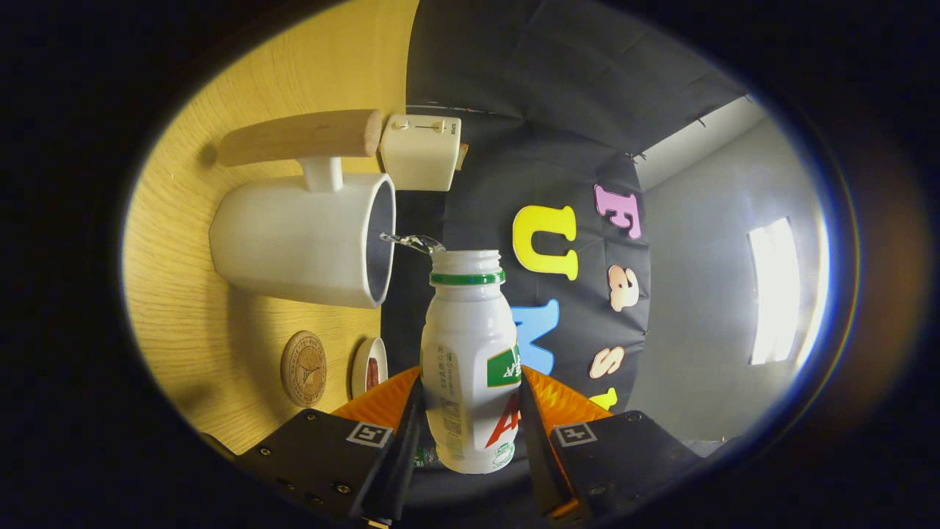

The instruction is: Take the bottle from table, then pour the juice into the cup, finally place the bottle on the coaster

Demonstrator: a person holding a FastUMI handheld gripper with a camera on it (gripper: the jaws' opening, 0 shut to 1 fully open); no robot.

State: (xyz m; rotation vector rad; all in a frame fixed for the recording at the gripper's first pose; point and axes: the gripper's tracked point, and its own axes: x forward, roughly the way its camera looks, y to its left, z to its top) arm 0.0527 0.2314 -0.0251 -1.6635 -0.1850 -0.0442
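The pour is under way: the hand-held gripper (470,433) is closed on the bottle (470,367), both fingers pressing its lower sides, and the whole view is rolled over so the table (198,330) stands on edge. The uncapped neck points at the open mouth of the white cup (301,239), and a thin clear stream appears to bridge the gap to the rim, though it is too faint to be sure. Next the bottle must be righted and carried to the round wooden coaster (303,368), just beside the cup, and set upright there.
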